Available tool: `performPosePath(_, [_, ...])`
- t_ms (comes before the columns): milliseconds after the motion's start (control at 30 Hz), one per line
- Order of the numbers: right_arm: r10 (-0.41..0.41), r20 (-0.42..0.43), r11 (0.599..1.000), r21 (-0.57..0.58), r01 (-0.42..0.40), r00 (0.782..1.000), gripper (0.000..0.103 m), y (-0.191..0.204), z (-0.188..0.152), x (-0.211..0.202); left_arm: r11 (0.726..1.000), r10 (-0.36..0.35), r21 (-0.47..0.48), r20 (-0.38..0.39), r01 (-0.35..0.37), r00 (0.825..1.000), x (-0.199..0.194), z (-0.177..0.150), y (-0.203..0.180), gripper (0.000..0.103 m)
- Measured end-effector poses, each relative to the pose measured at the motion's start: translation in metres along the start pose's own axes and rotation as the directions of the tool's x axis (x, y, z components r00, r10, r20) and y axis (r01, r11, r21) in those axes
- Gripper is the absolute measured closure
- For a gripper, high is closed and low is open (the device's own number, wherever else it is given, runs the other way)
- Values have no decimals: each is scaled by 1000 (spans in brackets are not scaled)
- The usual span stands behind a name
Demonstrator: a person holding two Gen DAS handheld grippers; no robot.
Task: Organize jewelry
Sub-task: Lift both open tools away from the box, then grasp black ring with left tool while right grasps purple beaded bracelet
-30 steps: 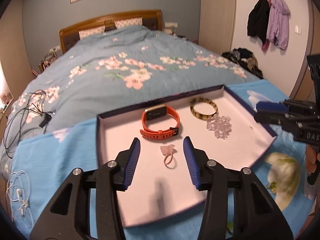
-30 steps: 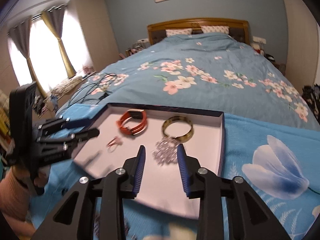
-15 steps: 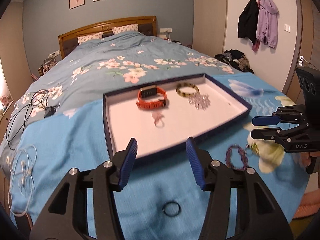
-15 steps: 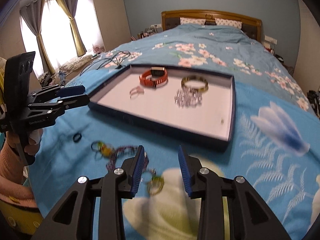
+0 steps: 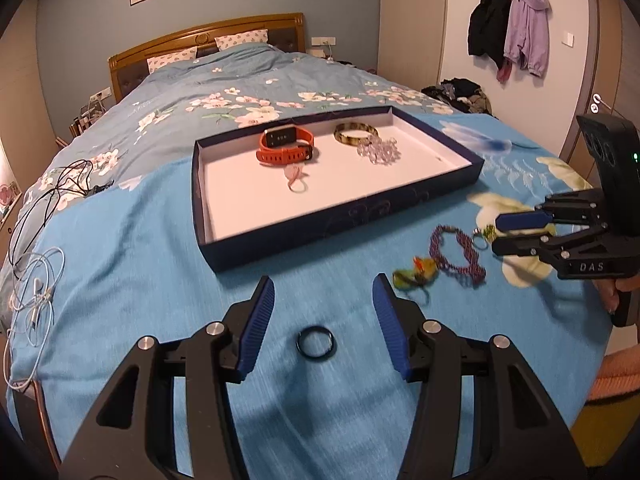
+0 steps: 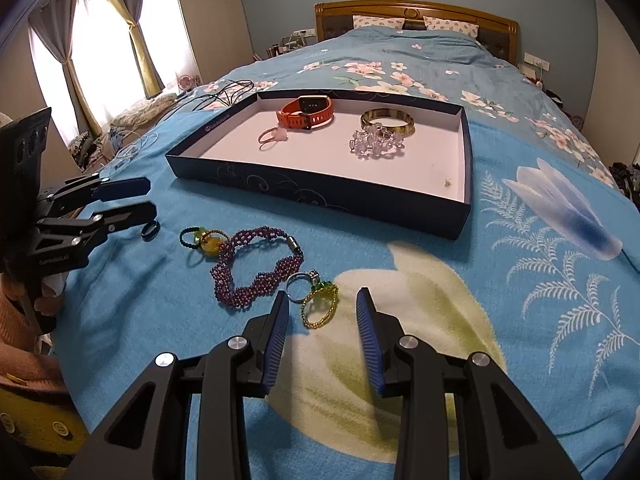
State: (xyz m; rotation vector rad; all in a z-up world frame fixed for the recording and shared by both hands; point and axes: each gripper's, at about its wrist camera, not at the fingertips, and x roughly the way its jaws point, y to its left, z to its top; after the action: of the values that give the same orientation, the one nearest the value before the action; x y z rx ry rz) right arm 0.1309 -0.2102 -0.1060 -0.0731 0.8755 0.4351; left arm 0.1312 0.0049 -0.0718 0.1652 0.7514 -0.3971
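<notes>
A dark blue tray (image 5: 340, 232) (image 6: 320, 188) on the blanket holds an orange watch band (image 5: 286, 148), a tortoise bangle (image 5: 355, 134), a crystal bracelet (image 5: 378, 152) and a pink ring (image 5: 297, 180). A black ring (image 5: 316, 343) lies on the blanket in front of the tray, between the fingers of my open left gripper (image 5: 323, 280), untouched. My open right gripper (image 6: 323, 293) straddles a gold bead ring (image 6: 320, 306) without pressing it. Beside that ring lie a silver ring (image 6: 298, 282), a purple beaded bracelet (image 6: 256, 268) and a yellow-green ring (image 6: 204, 240).
Black cables (image 5: 48, 192) and white earphones (image 5: 36, 292) lie along the bed's left side. Coats (image 5: 508, 28) hang on the right wall above a pile of clothes (image 5: 460, 92). The blanket drops off at the near edge, where a sleeve (image 6: 16, 320) shows.
Both grippers have drawn back from above the tray toward the near edge of the bed and sunk lower. The loose jewellery on the blanket has come into view between and around their fingers.
</notes>
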Motion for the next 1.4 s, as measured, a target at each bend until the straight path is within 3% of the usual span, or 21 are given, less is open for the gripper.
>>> performPosePath(367, [-17,-4,1000,11,17,1000,77,-1,0,1,1000,-7,-3,-49,7,999,0,-11,-1,53])
performPosePath(667, [-32,-6,999,10,32,999,80,-1,0,2,999,-15,-31,-109,12,994,10,-17,7,59])
performPosePath(933, [-35,21,999,20,35,999,83,0,4,-3,999,-14,-33,-117,10,993,13,-18,6,61])
performPosePath(1167, [50,29,992,-114,-47,998,82,40,12,-1,1000,-3,-28,-118,0,993,14,-17,5,62])
performPosePath(1333, [50,-4,984,-169,-50,999,82,58,14,11,1000,0,-26,-116,-3,993,14,-17,4,69])
performPosePath(1400, [52,-11,984,-172,-53,999,82,58,14,12,1000,-4,-23,-114,1,993,14,-18,3,77])
